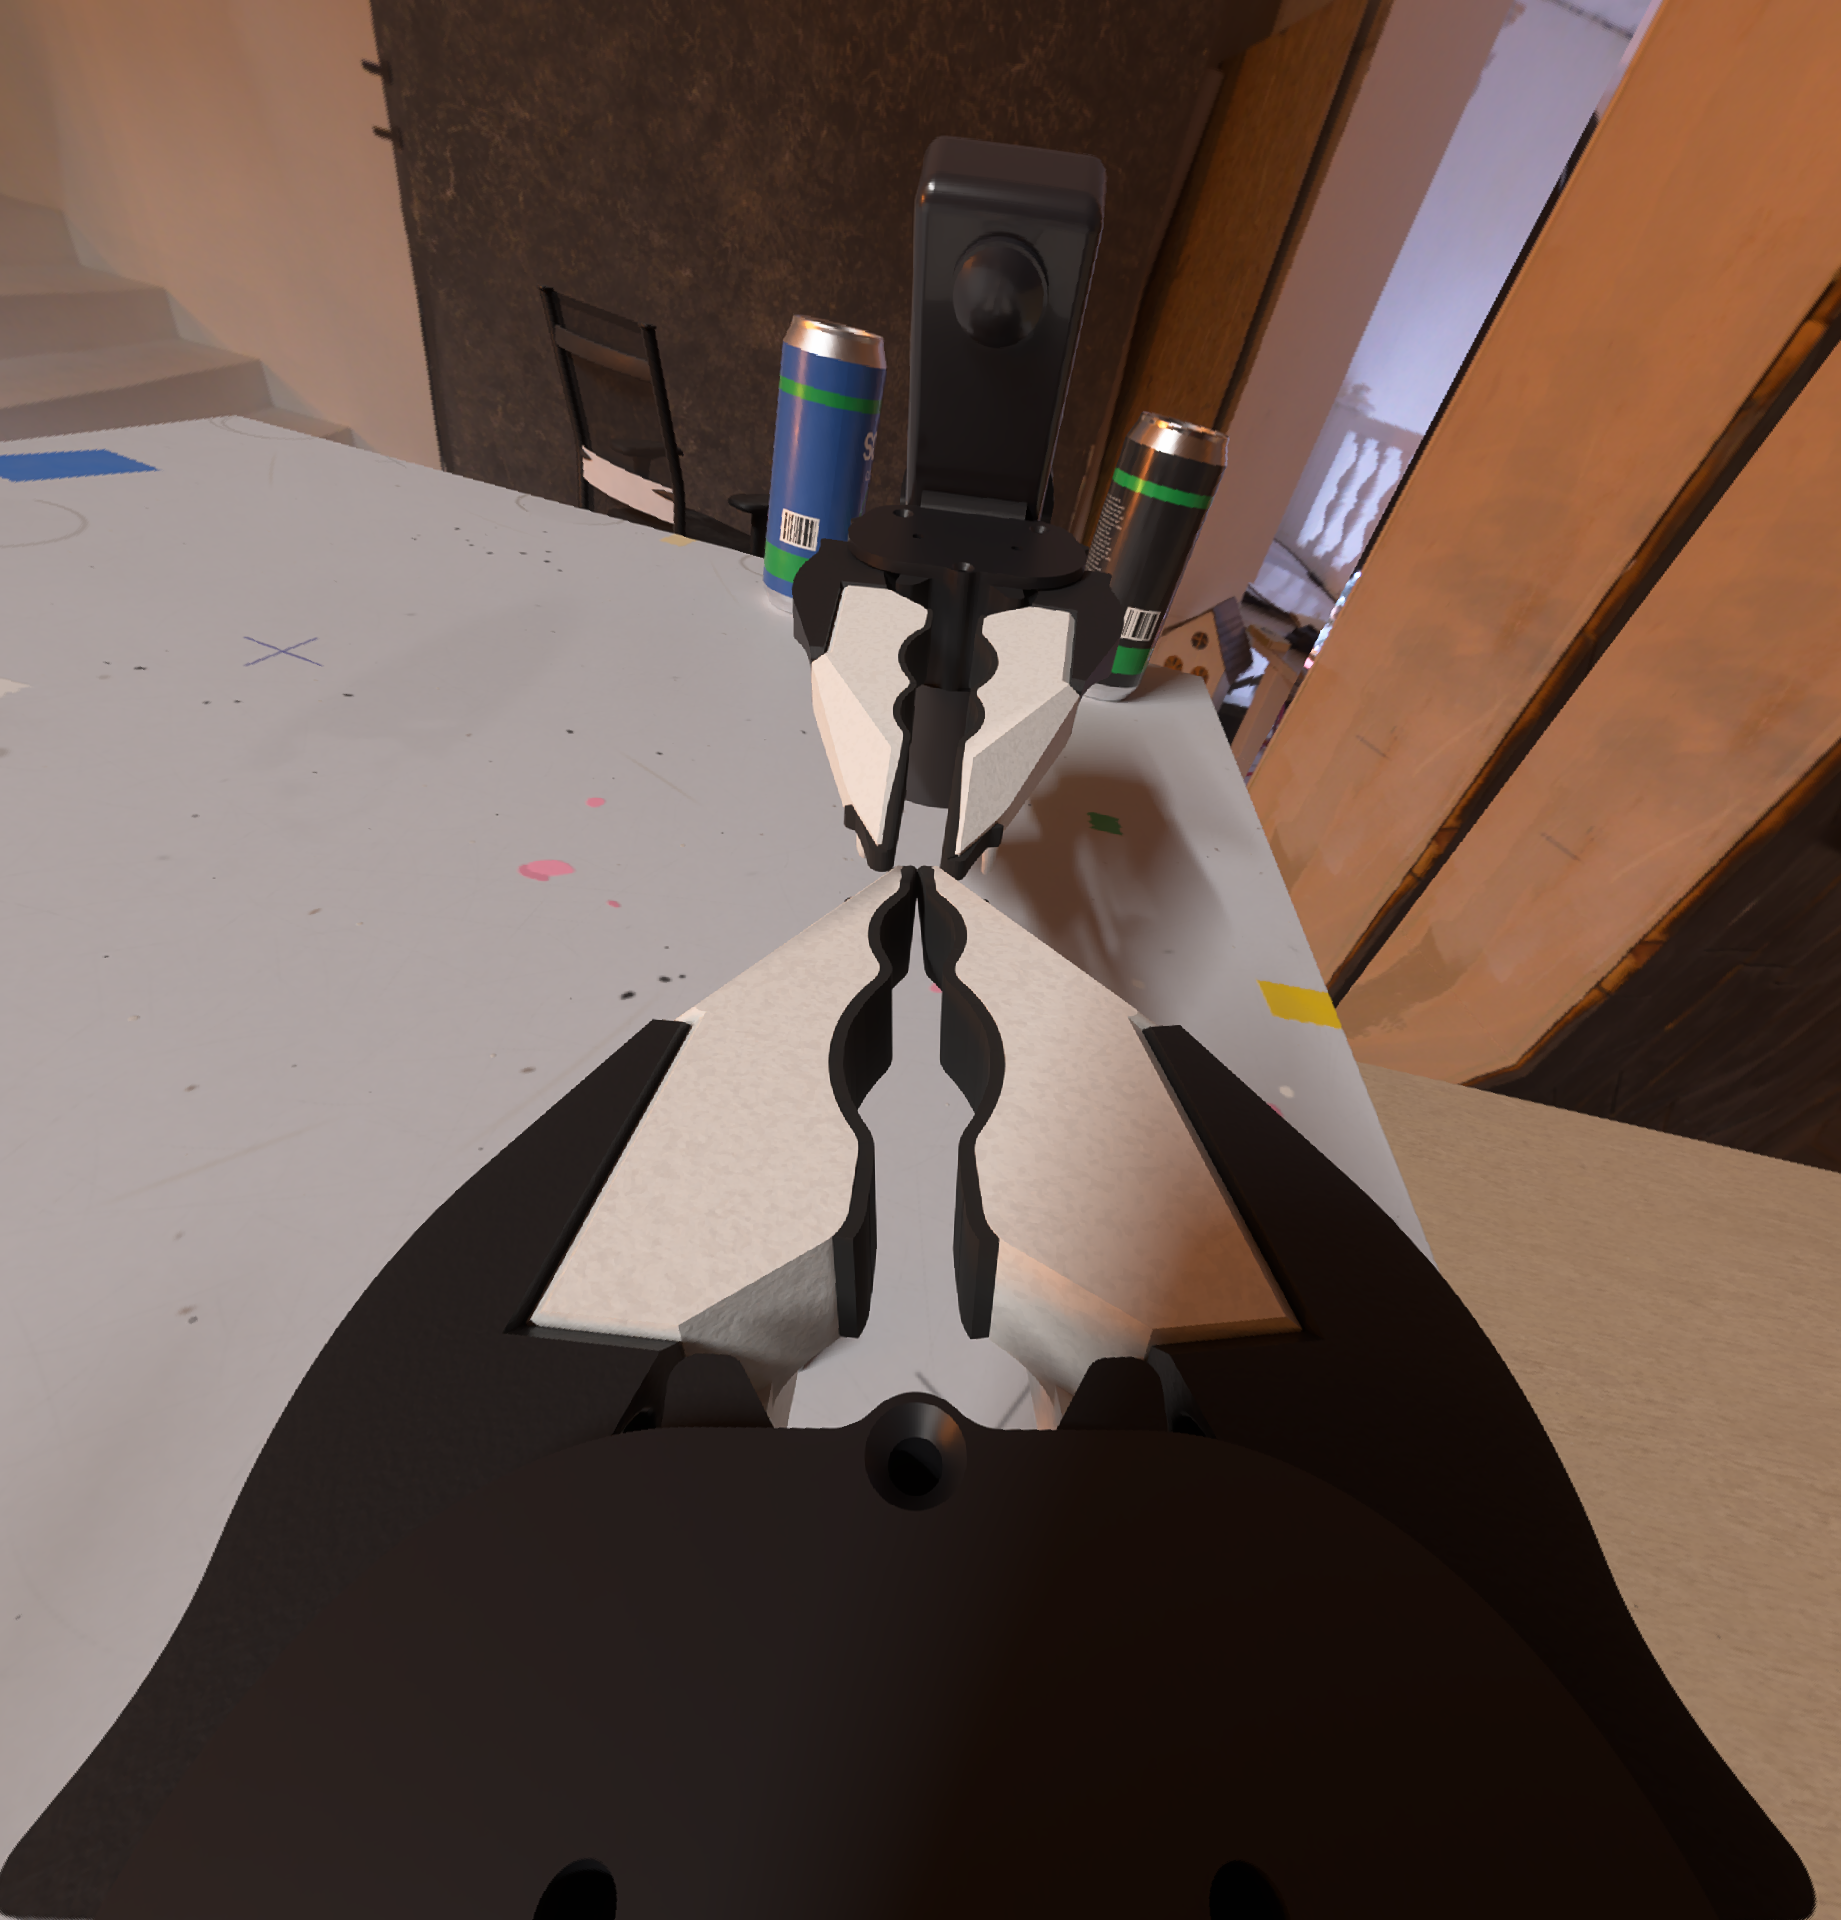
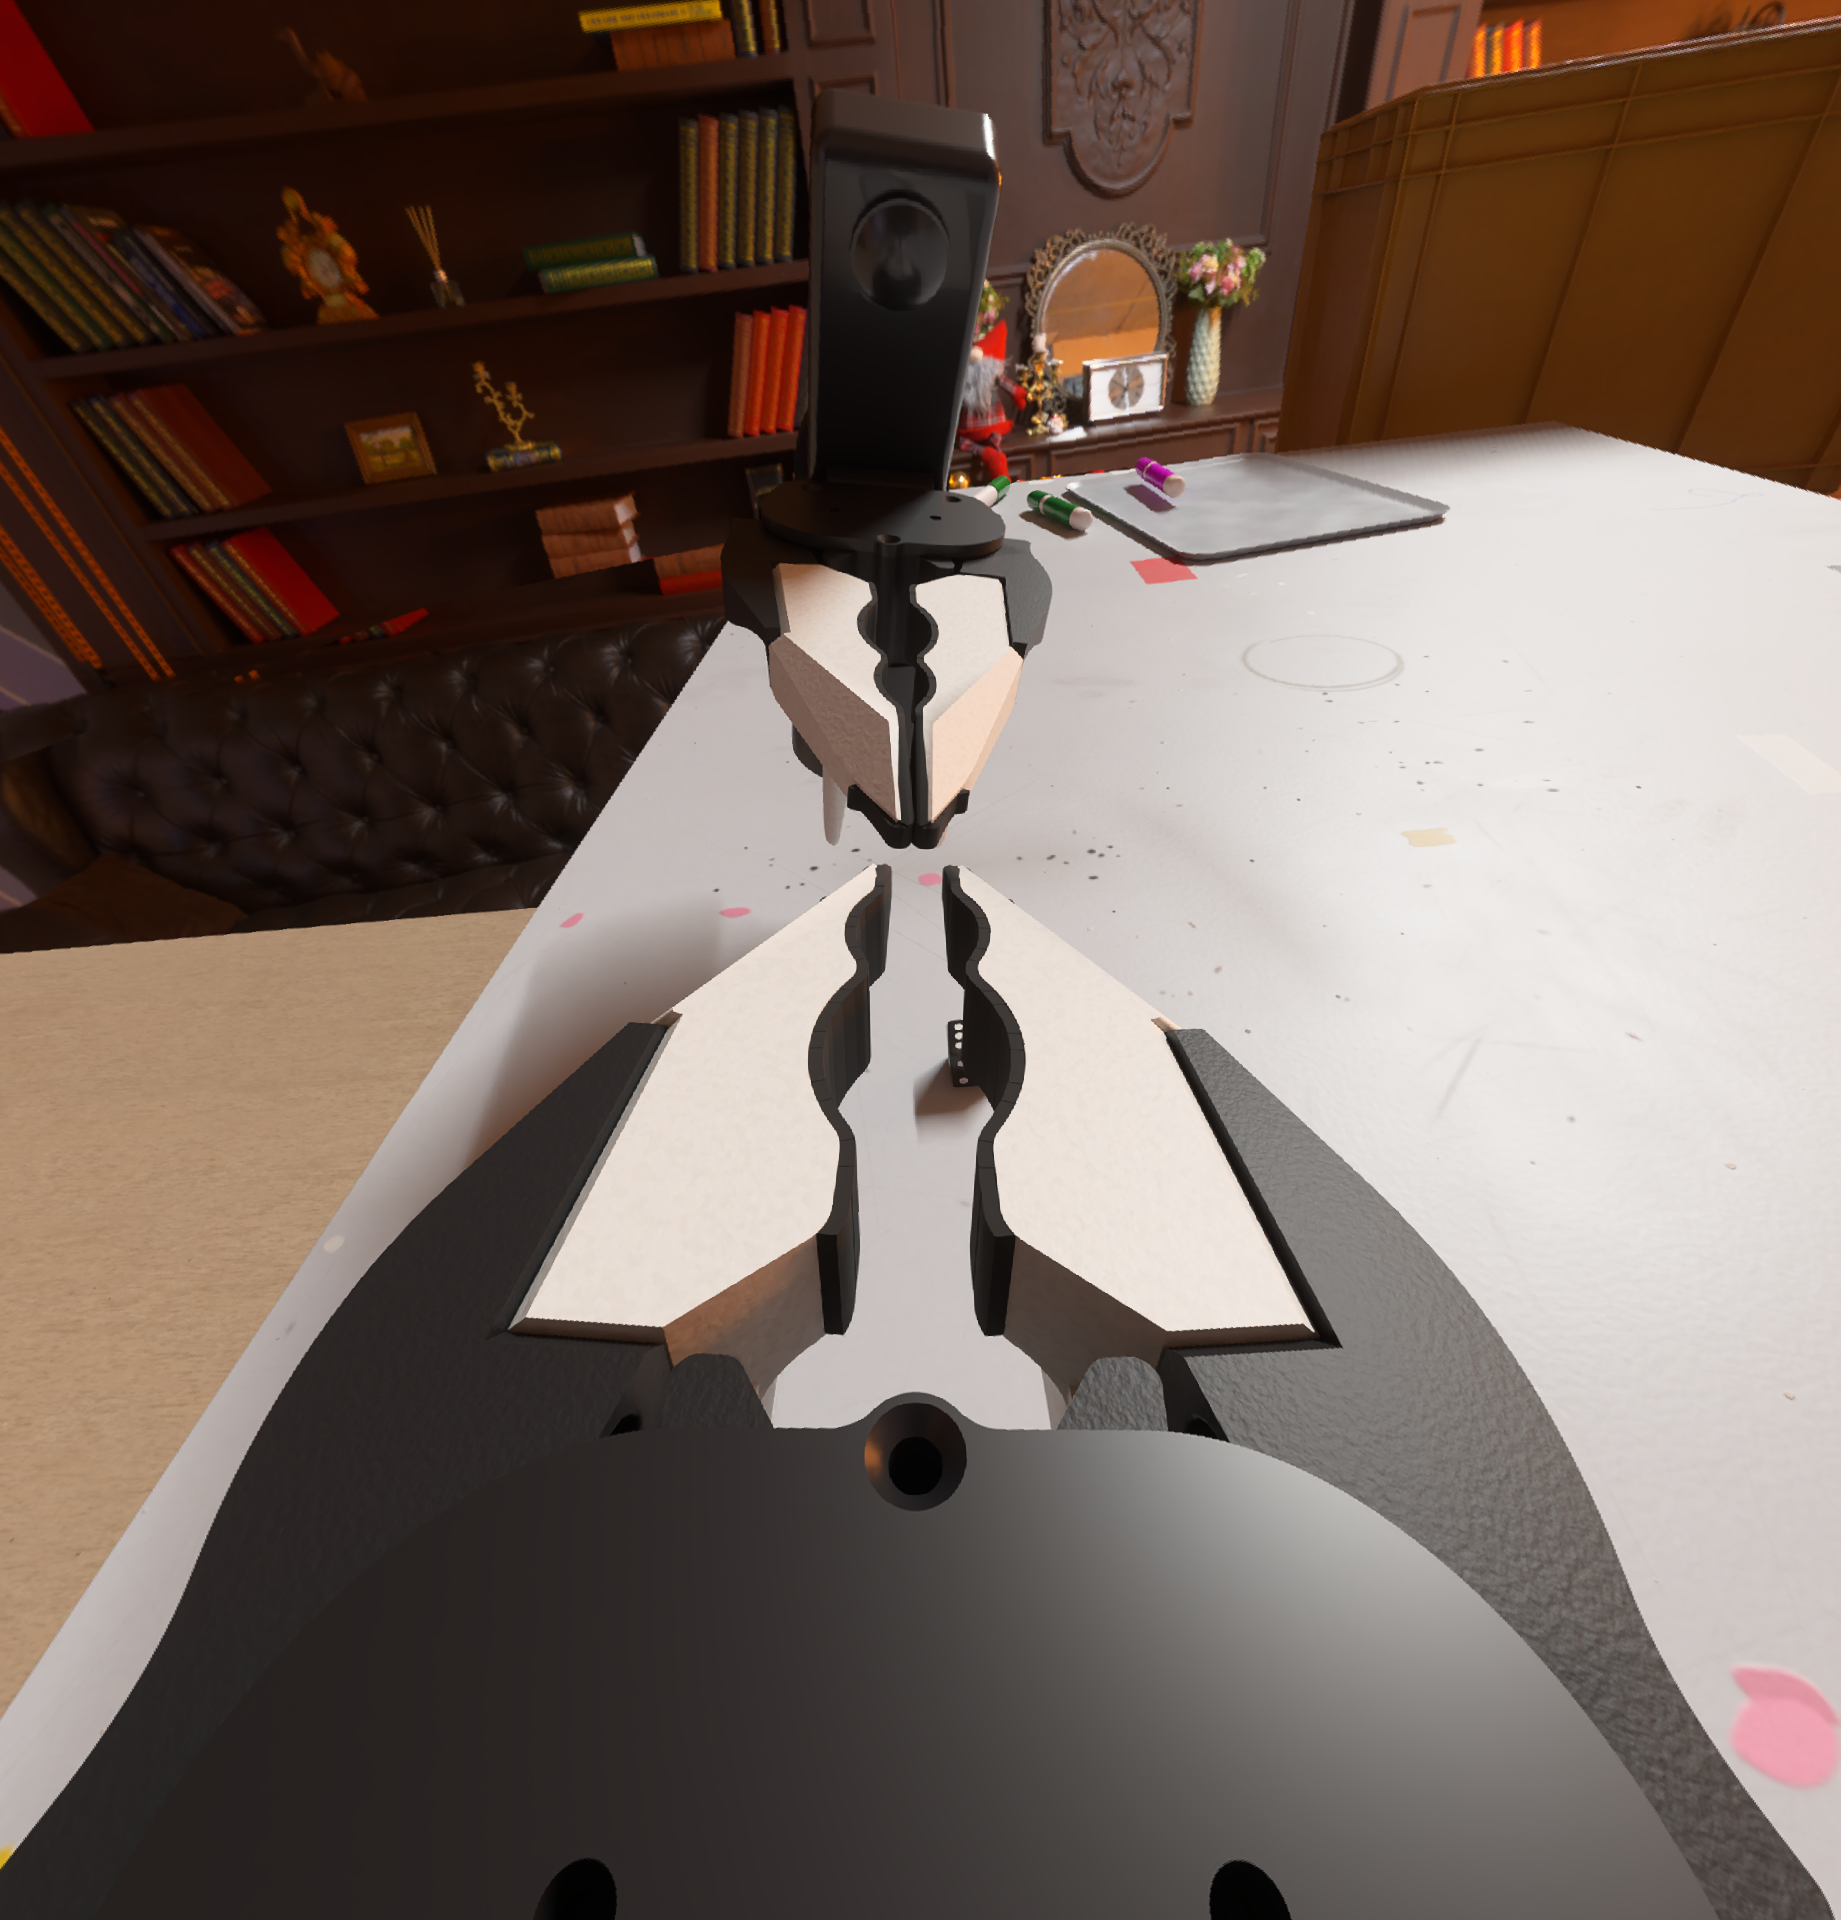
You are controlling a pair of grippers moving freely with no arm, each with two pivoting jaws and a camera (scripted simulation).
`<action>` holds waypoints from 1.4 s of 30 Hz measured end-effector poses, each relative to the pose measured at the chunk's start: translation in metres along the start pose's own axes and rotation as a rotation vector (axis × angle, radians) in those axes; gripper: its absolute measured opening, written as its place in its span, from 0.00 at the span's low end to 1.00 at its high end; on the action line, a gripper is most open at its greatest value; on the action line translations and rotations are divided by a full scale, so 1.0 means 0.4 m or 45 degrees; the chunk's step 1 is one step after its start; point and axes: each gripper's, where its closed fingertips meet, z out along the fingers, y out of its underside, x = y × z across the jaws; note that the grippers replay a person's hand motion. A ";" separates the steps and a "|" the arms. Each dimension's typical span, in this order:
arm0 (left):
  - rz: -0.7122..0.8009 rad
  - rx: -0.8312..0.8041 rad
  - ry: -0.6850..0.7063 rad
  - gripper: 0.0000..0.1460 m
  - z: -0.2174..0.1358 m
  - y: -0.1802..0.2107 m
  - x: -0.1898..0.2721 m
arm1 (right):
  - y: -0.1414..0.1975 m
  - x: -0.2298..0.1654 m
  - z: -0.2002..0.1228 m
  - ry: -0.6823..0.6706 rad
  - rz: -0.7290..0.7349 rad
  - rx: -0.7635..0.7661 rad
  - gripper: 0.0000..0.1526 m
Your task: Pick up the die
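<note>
The die (image 2: pixel 960 1051) is small and black with white pips. It lies on the white table (image 2: pixel 1415 935) in the gap between my right gripper's fingers, close to the right-hand finger (image 2: pixel 999 1039) and partly hidden by it. My right gripper (image 2: pixel 916 878) is open by a narrow gap, low over the table. My left gripper (image 1: pixel 916 881) is shut and empty, tip to tip with the right one. The right gripper also shows in the left wrist view (image 1: pixel 921 857), and the left gripper in the right wrist view (image 2: pixel 911 831). The die is hidden in the left wrist view.
A blue can (image 1: pixel 828 457) and a black can (image 1: pixel 1155 551) stand behind the right gripper near the table's far edge. A grey tray (image 2: pixel 1259 509) with a purple marker (image 2: pixel 1160 476), and a green marker (image 2: pixel 1059 509), lie far behind the left gripper. A beige surface (image 2: pixel 168 1143) borders the table.
</note>
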 end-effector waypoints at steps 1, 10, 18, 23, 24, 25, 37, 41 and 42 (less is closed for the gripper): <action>0.008 -0.003 -0.004 0.00 0.000 0.000 0.000 | 0.002 0.000 0.000 0.002 -0.002 -0.005 0.07; 0.110 -0.026 -0.041 0.00 0.002 0.004 0.002 | 0.009 -0.004 0.003 -0.012 0.007 -0.024 0.05; 0.323 -0.069 -0.116 0.00 0.005 0.010 0.007 | 0.011 -0.008 0.003 -0.047 0.058 -0.028 0.04; 0.327 -0.036 -0.186 0.06 -0.005 -0.004 -0.012 | 0.013 0.007 -0.001 -0.012 0.028 -0.030 0.04; 0.291 -0.060 -0.186 0.13 -0.012 -0.001 -0.023 | 0.014 0.017 -0.006 0.008 0.022 -0.031 0.04; 0.247 -0.117 -0.169 0.18 -0.022 0.011 -0.034 | 0.015 0.028 -0.012 0.028 0.022 -0.030 0.04; 0.279 -0.873 -0.131 0.19 -0.059 0.252 -0.092 | 0.053 0.104 -0.053 0.018 0.096 -0.067 0.04; 0.360 -0.924 -0.106 0.18 -0.052 0.270 -0.088 | 0.044 0.102 -0.067 0.020 0.083 -0.046 0.04; 0.370 -0.928 -0.103 0.18 -0.052 0.271 -0.087 | 0.041 0.104 -0.072 0.022 0.092 -0.034 0.04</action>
